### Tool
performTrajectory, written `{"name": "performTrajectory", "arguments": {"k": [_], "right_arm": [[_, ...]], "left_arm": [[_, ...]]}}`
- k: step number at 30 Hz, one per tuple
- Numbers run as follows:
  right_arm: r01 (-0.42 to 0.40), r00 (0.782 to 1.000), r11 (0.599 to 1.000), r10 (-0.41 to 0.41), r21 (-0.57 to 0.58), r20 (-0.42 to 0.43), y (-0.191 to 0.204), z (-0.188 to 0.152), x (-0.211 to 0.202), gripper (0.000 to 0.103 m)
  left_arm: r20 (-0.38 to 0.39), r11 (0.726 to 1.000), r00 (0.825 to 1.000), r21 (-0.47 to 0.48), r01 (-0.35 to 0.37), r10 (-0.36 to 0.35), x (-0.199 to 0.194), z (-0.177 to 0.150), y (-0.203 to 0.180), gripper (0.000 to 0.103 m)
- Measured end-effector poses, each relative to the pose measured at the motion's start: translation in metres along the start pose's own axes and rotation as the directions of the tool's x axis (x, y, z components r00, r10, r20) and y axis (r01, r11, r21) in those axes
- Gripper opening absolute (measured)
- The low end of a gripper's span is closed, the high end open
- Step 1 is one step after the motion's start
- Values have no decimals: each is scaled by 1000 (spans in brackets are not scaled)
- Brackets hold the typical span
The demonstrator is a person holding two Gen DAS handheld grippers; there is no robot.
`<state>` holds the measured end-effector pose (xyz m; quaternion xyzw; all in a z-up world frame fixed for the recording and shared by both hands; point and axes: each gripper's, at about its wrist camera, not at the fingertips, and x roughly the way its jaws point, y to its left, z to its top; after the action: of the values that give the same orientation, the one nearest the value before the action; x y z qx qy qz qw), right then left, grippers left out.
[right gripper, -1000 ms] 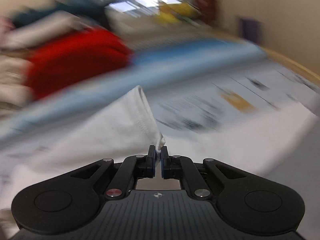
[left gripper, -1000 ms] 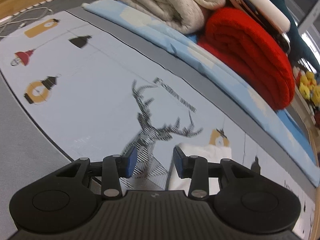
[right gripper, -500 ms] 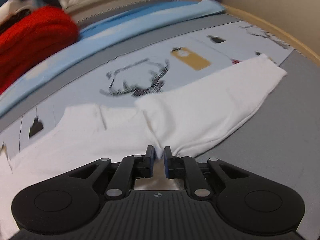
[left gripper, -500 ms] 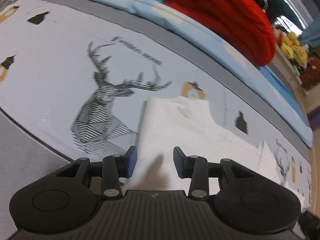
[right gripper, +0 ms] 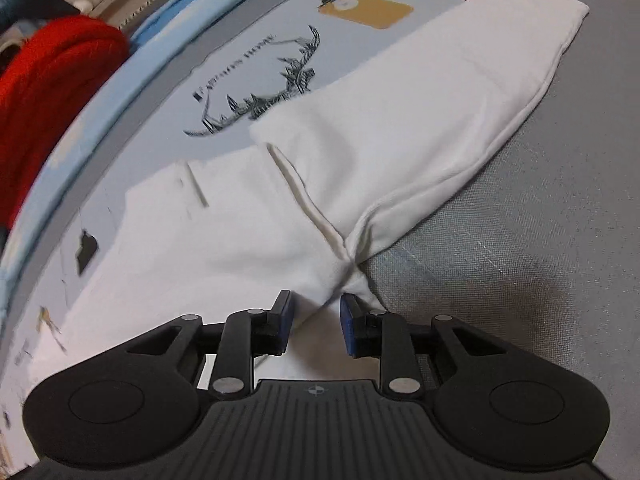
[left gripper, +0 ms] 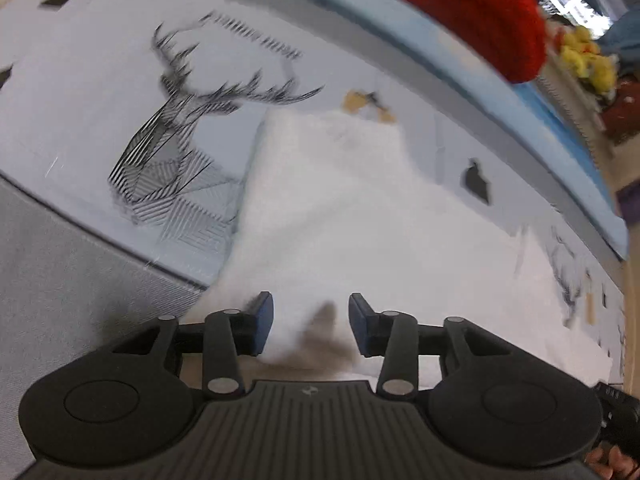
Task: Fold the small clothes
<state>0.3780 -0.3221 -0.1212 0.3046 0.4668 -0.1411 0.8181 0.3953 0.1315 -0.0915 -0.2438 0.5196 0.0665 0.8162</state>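
While both the left gripper [left gripper: 311, 322] and right gripper [right gripper: 315, 322] spread open over the garment [right gripper: 360, 152], its bunched fold at 12 o'clock of the right pads may spring loose.

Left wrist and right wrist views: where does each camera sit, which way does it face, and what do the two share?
Left wrist: on the left gripper, angled down at the white garment on the deer-print sheet; gripper opening over the cloth, fingertips of a hand at lower right.
Right wrist: on the right gripper, angled down at the white garment, bunched between its opening fingers; no hand visible.
Shared: the garment, the deer print, the red blanket.
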Motion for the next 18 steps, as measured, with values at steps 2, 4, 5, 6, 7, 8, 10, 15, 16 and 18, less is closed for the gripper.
{"name": "performTrajectory", "arguments": {"k": [2,4,5,6,7,8,10,15,16,18], "right_arm": [[-16,1000,999,17,-29,23,2,1,-3,32],[3,1000,1000,-3,-17,4,-2,2,-1,33],[19,1000,1000,-19,3,-7,-4,2,0,33],[26,1000,999,-25,25,-14,-7,3,-1,33],[20,1000,999,-19,33,-13,-8,4,-3,33],[11,1000,1000,-11,29,-4,-7,5,-6,33],[3,1000,1000,-3,3,29,-5,6,-17,33],[-2,996,1000,5,-28,93,-8,14,-31,33],[-2,996,1000,5,-27,94,-11,16,-32,33],[7,995,1000,-6,-12,96,-18,19,-34,33]], "left_arm": [[-67,1000,998,-1,-14,14,16,-6,1,53],[-79,999,997,-38,-15,12,22,-8,8,53],[-75,999,997,-26,-26,24,18,-7,5,53],[-54,999,998,-15,-28,27,12,-5,2,53],[-18,1000,1000,-3,-21,21,6,-4,-3,53],[11,1000,1000,21,-22,22,0,-4,-8,54],[41,997,999,67,-26,23,-5,-4,-18,54],[15,995,1000,103,-10,8,6,-13,-26,55],[-23,996,1000,88,-4,6,14,-15,-23,56],[-92,999,996,37,1,2,27,-20,-14,56]]}}
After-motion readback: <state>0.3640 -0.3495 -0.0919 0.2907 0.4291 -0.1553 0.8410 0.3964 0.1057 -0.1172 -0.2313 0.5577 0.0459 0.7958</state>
